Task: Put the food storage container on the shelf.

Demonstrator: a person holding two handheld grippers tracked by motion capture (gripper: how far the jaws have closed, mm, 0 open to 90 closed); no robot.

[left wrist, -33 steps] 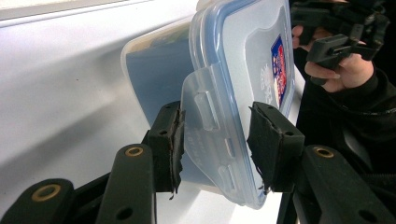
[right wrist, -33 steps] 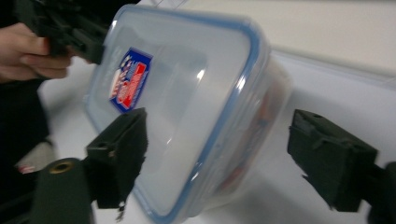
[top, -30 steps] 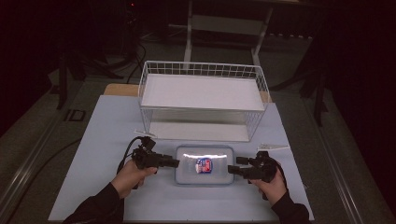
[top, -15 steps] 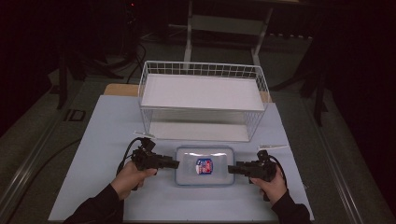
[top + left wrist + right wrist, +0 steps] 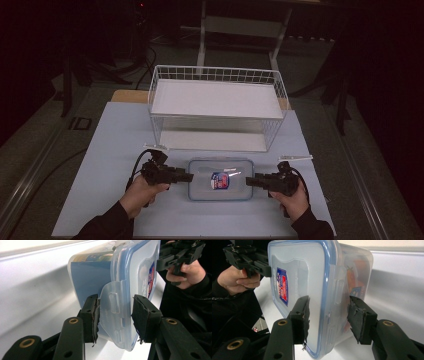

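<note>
- A pale blue rectangular tabletop [image 5: 100,150] is filling the middle of the high view.
- A white wire basket [image 5: 217,107] is standing upper centre.
- A clear rectangular plastic food box with a blue-rimmed snap lid [image 5: 220,179] is lying flat at lower centre, lid up, its long axis running left to right.
- The left gripper [image 5: 186,176] is reaching from lower left, jaws spread around the box's end latch [image 5: 113,312].
- The right gripper [image 5: 251,181] is reaching from lower right, jaws spread around the opposite end.
</note>
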